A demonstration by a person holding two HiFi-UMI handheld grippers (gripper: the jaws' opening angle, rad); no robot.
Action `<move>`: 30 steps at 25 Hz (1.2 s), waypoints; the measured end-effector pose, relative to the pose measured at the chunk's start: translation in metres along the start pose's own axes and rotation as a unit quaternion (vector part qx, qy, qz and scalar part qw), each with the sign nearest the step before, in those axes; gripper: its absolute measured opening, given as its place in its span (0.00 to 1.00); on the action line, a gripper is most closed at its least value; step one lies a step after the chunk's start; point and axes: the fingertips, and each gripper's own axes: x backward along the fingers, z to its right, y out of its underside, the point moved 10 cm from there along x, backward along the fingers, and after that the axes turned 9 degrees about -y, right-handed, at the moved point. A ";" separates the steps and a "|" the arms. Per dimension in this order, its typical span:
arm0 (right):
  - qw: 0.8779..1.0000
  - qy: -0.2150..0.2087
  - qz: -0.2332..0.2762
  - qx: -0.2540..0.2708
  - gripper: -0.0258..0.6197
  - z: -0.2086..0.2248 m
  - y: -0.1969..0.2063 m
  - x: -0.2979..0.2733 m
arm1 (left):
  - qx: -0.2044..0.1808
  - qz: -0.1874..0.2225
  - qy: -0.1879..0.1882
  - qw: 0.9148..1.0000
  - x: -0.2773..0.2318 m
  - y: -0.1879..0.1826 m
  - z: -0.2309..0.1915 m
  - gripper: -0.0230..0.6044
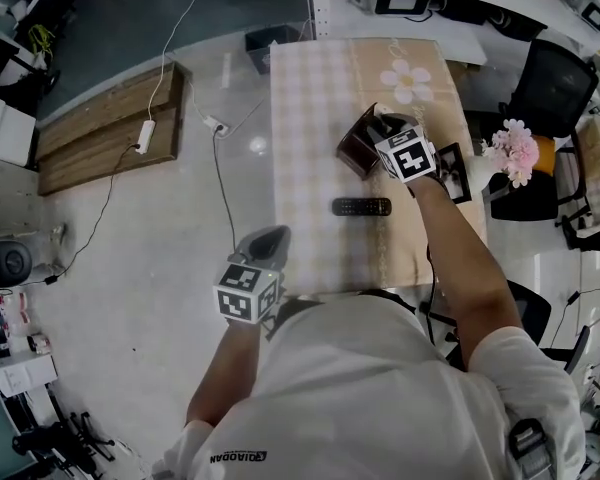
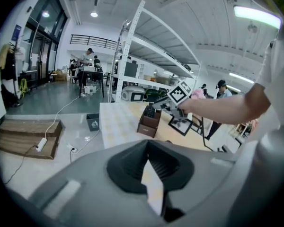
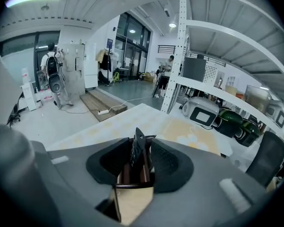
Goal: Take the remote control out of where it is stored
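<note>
On the pale checked tablecloth with a white flower print (image 1: 310, 108), at the upper middle of the head view, a small dark-brown open-topped box (image 1: 353, 148). Inside it, standing upright, a slim black remote control (image 3: 137, 148), top end poking above the rim. Straddling that remote, the right gripper (image 3: 141, 151), released: jaws spread wide, one black pad on either side, neither pressing on it. Just below the box in the head view, flat on the cloth and apart from the box, a second black remote control (image 1: 361, 206). At the lower left of that view, off the table's near edge, the left gripper (image 1: 268, 240), clenched with tips together, grasping nothing. Right of the box, a black picture frame (image 1: 454, 173) and a bunch of pink flowers (image 1: 514, 150).
</note>
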 end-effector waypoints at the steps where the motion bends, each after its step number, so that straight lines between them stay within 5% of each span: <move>1: 1.000 -0.005 -0.002 0.000 0.27 0.001 0.000 -0.003 | 0.001 0.000 -0.001 1.000 0.000 0.000 -0.001 0.04; 8: 1.000 -0.027 0.001 -0.016 0.15 0.007 0.000 -0.004 | 0.009 0.000 -0.002 1.000 0.002 0.002 -0.001 0.04; 30: 0.995 -0.009 0.099 -0.002 0.14 -0.027 -0.052 0.091 | 0.006 0.022 0.031 0.999 0.011 0.003 0.001 0.04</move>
